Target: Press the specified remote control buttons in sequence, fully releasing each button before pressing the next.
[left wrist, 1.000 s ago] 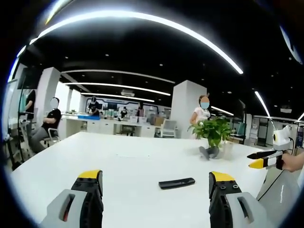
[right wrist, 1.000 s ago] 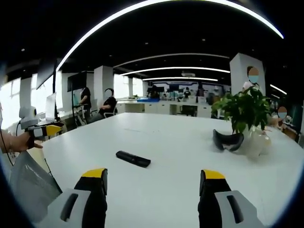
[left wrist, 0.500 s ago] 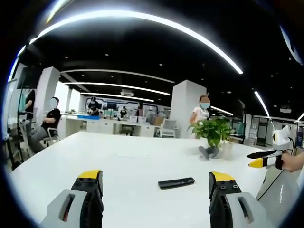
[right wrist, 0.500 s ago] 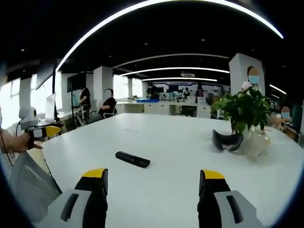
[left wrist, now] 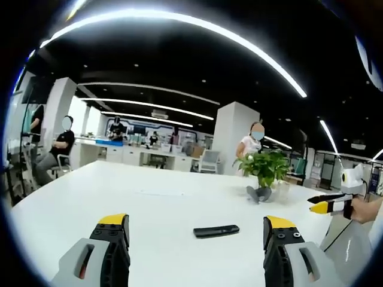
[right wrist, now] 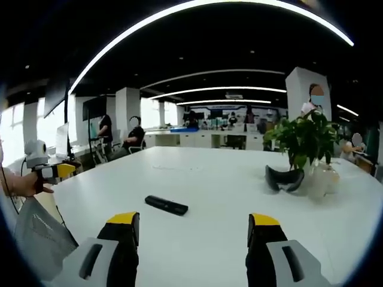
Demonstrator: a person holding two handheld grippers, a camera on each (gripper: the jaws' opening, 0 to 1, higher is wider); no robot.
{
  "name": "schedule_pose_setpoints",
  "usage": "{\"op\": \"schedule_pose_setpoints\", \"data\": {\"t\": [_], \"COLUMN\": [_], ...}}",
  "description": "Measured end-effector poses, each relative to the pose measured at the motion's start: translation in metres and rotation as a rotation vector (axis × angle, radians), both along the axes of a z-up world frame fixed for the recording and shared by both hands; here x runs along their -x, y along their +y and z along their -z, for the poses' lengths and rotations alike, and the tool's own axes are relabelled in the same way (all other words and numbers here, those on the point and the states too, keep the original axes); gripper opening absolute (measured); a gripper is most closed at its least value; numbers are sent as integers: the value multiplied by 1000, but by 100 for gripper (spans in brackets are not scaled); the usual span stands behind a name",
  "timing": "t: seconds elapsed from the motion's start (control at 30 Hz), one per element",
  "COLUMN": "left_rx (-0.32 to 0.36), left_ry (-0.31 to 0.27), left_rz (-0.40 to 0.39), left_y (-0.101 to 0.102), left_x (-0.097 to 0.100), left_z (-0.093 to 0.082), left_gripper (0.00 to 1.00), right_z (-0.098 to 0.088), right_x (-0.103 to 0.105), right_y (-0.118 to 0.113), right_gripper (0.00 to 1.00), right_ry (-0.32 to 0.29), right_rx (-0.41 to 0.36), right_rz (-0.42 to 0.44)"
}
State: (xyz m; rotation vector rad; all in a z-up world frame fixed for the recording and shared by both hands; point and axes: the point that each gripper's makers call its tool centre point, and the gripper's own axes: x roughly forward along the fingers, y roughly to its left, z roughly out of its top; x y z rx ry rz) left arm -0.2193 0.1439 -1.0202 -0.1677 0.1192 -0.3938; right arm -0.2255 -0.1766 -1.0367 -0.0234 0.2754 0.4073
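lying flat on the white table [right wrist: 239,179], the remote [right wrist: 166,205] sits beyond both released tongs.

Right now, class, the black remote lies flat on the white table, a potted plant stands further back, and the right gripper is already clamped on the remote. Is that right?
Not quite. The right gripper is open and holds nothing; the remote lies apart from it on the white table, as the right gripper view shows. The remote does lie flat, and the potted plant does stand further back.
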Motion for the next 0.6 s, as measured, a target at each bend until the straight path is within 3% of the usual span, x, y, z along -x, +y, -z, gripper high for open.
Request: {"op": "schedule_pose_setpoints", "data": {"t": [0.1,0.13,0.23,0.43,0.6], "left_rx": [-56,-130,-263,-305,-313], "left_ry": [47,73,102,197,242], "left_rz": [58,90,183,301,360], "left_y": [-12,-15,-28,-44,-57], "left_x": [0,-1,-6,-24,-35], "left_z": [8,15,26,49,57], "left_gripper": [96,96,95,90,91], "right_z": [1,1,-4,-1,5], "right_x": [-1,0,0,-1,3], "right_y": [-2,-2,-2,-1,5], "right_gripper": [74,73,72,67,67], "right_ry": [14,16,17,37,53], "right_rx": [13,20,10,-11,10], "right_rz": [1,1,-2,2,-9]}}
